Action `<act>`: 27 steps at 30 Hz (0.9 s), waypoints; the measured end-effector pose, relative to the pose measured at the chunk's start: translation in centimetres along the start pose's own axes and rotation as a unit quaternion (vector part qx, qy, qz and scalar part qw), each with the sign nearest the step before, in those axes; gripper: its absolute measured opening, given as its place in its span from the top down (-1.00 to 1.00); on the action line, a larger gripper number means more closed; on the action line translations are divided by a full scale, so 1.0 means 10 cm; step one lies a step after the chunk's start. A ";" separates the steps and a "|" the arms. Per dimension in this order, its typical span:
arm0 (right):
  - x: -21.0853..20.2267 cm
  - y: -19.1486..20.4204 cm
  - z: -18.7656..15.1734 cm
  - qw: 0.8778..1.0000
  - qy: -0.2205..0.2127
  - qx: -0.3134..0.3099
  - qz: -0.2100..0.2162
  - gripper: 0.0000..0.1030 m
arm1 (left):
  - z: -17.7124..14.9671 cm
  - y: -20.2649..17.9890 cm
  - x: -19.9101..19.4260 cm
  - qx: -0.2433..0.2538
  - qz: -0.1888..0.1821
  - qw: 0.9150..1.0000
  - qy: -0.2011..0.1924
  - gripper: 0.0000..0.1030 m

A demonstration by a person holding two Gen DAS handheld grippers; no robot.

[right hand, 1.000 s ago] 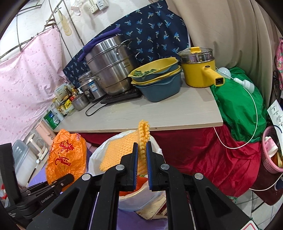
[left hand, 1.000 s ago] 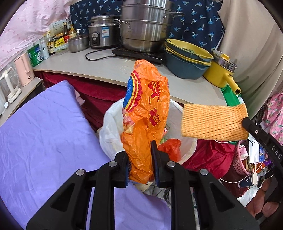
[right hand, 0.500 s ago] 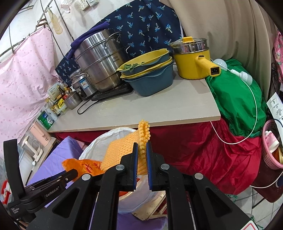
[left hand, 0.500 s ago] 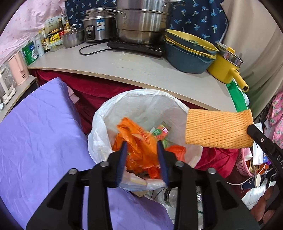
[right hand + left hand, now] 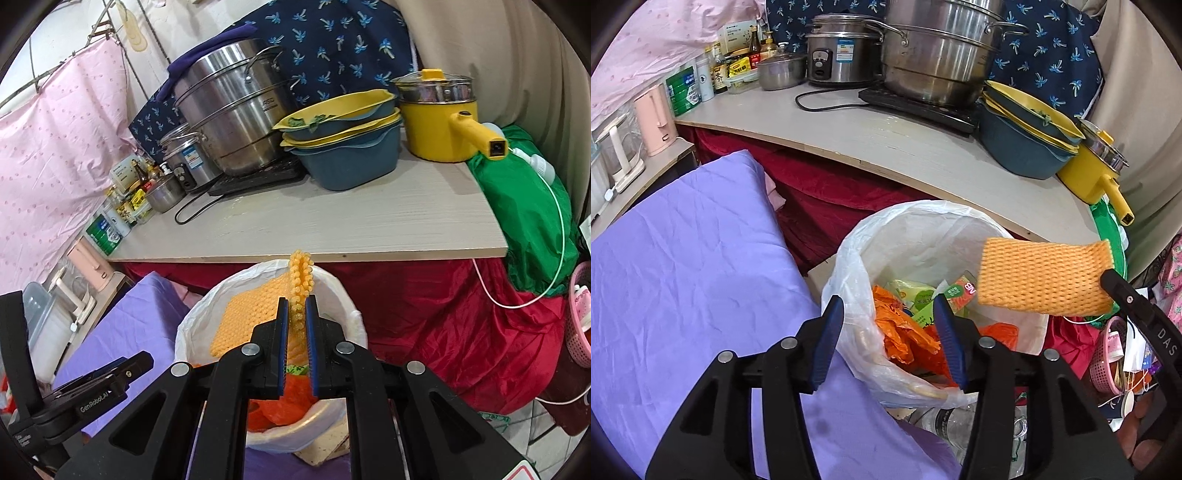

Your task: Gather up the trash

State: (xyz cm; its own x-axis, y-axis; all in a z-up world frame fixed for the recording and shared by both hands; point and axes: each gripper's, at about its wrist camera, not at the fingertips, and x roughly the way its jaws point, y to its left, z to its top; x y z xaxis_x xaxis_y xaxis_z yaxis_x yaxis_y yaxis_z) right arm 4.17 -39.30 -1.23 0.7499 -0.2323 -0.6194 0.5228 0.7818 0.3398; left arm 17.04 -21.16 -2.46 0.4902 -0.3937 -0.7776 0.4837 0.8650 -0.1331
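Note:
A white-lined trash bin (image 5: 923,225) stands below the counter; it also shows in the right wrist view (image 5: 195,325). An orange plastic bag (image 5: 905,332) lies inside it among wrappers. My left gripper (image 5: 888,306) is open and empty, just above the bin's near rim. My right gripper (image 5: 296,306) is shut on an orange foam net (image 5: 301,280) and holds it over the bin; the net shows flat in the left wrist view (image 5: 1041,277), over the bin's right side.
A purple cloth surface (image 5: 683,277) lies left of the bin. The counter (image 5: 886,144) behind carries a steel steamer pot (image 5: 938,55), blue and yellow basins (image 5: 1023,136) and a yellow pot (image 5: 1093,173). A pink basket (image 5: 1108,354) sits at the right.
My left gripper opened and let the orange plastic bag fall into the bin. My right gripper moved closer over the bin, still holding the foam net.

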 end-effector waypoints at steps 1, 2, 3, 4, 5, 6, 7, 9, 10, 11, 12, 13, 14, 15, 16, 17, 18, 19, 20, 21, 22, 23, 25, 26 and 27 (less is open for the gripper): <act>0.03 0.04 0.00 1.000 0.002 -0.003 0.002 0.81 | 0.00 0.01 0.00 0.000 0.002 1.000 0.000 0.06; 0.07 0.10 0.01 1.000 0.005 -0.007 0.005 0.80 | 0.00 0.02 0.00 0.000 0.004 1.000 -0.001 0.05; 0.10 0.13 0.01 1.000 0.008 -0.010 0.008 0.79 | 0.00 0.03 0.00 0.000 0.004 1.000 -0.002 0.01; 0.13 0.16 0.01 1.000 0.010 -0.012 0.010 0.74 | 0.00 0.05 0.00 -0.001 0.006 1.000 -0.003 -0.01; 0.16 0.20 0.02 1.000 0.012 -0.014 0.013 0.73 | -0.01 0.06 0.00 -0.002 0.008 1.000 -0.004 -0.05; 0.20 0.24 0.02 1.000 0.014 -0.016 0.017 0.73 | -0.01 0.08 0.00 -0.002 0.009 1.000 -0.004 -0.06; 0.22 0.28 0.03 1.000 0.015 -0.019 0.021 0.73 | -0.02 0.09 0.00 -0.002 0.010 1.000 -0.004 -0.06; 0.23 0.35 0.04 0.999 0.014 -0.025 0.024 0.69 | -0.03 0.11 0.00 -0.002 0.011 1.000 -0.003 -0.06; 0.23 0.37 0.04 0.999 0.013 -0.026 0.024 0.65 | -0.03 0.13 0.00 -0.002 0.012 1.000 -0.003 -0.07; 0.23 0.39 0.04 0.999 0.012 -0.027 0.026 0.64 | -0.03 0.14 0.01 -0.002 0.013 1.000 -0.003 -0.07; 0.22 0.40 0.04 0.999 0.011 -0.029 0.026 0.62 | -0.04 0.15 0.01 -0.003 0.014 1.000 -0.003 -0.08; 0.21 0.42 0.04 0.999 0.010 -0.031 0.026 0.62 | -0.04 0.16 0.01 -0.004 0.014 1.000 -0.003 -0.08; 0.19 0.43 0.04 0.999 0.009 -0.033 0.026 0.61 | -0.04 0.16 0.00 -0.004 0.015 1.000 -0.003 -0.08; 0.18 0.43 0.03 0.999 0.009 -0.034 0.026 0.59 | -0.04 0.16 0.00 -0.005 0.016 1.000 -0.003 -0.08; 0.16 0.43 0.02 0.999 0.009 -0.035 0.026 0.54 | -0.05 0.16 0.00 -0.006 0.016 1.000 -0.003 -0.09; 0.15 0.43 0.02 0.999 0.009 -0.035 0.026 0.51 | -0.06 0.16 -0.01 -0.006 0.016 1.000 -0.004 -0.13; 0.13 0.42 0.01 0.999 0.008 -0.034 0.025 0.46 | -0.07 0.16 -0.02 -0.006 0.017 1.000 -0.005 -0.18; 0.11 0.41 0.00 0.999 0.008 -0.034 0.025 0.43 | -0.08 0.15 -0.03 -0.006 0.018 1.000 -0.007 -0.20; 0.09 0.40 0.00 0.999 0.007 -0.034 0.024 0.41 | -0.09 0.14 -0.04 -0.005 0.019 1.000 -0.008 -0.22; 0.07 0.39 -0.01 0.999 0.007 -0.034 0.023 0.36 | -0.10 0.13 -0.05 -0.004 0.019 1.000 -0.009 -0.23; 0.05 0.39 -0.02 0.999 0.007 -0.034 0.023 0.32 | -0.11 0.12 -0.07 -0.003 0.019 1.000 -0.010 -0.23; 0.03 0.39 -0.04 0.999 0.008 -0.035 0.024 0.31 | -0.12 0.11 -0.08 -0.002 0.018 1.000 -0.010 -0.23; -0.01 0.39 -0.07 0.999 0.009 -0.040 0.021 0.24 | -0.14 0.09 -0.11 0.001 0.019 1.000 -0.012 -0.24; -0.02 0.39 -0.08 0.999 0.009 -0.042 0.020 0.22 | -0.15 0.08 -0.12 0.002 0.020 1.000 -0.013 -0.24; -0.05 0.40 -0.11 0.999 0.009 -0.047 0.018 0.17 | -0.16 0.08 -0.15 0.003 0.021 1.000 -0.014 -0.26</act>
State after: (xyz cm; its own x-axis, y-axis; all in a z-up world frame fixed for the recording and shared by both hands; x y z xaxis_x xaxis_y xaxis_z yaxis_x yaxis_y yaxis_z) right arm 5.46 -35.43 -0.29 0.7601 -0.1933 -0.6204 0.4543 0.8407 0.2947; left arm 15.54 -19.42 -2.38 0.5310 -0.3652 -0.7646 0.4657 0.8796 -0.0966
